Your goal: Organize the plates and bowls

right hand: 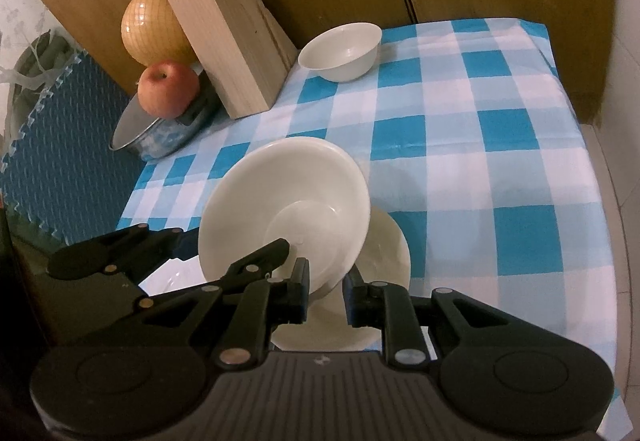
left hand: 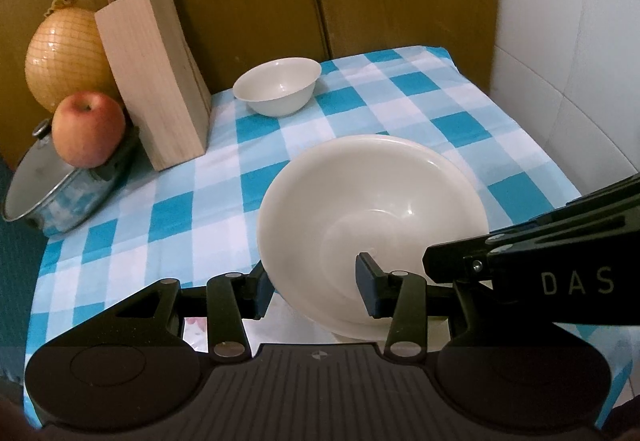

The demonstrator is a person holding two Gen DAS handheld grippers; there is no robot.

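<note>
Left hand-held gripper [left hand: 316,289] clamped across the near rim of the large cream bowl [left hand: 372,209], one pad outside, one inside, bowl tilted up off the checked tablecloth [left hand: 400,109] on the bench. Right hand-held gripper [right hand: 326,291] closed on the same bowl's rim from the other side, jaws nearly together, wall pinched between the pads. Below the raised bowl, a cream plate [right hand: 390,245] lying flat on the cloth. Far back, a small white bowl [left hand: 278,85] upright just beside the wooden knife block [left hand: 154,81]. Apple [left hand: 88,127] perched on the steel pot [left hand: 56,197], netted melon [left hand: 64,49] behind.
</note>
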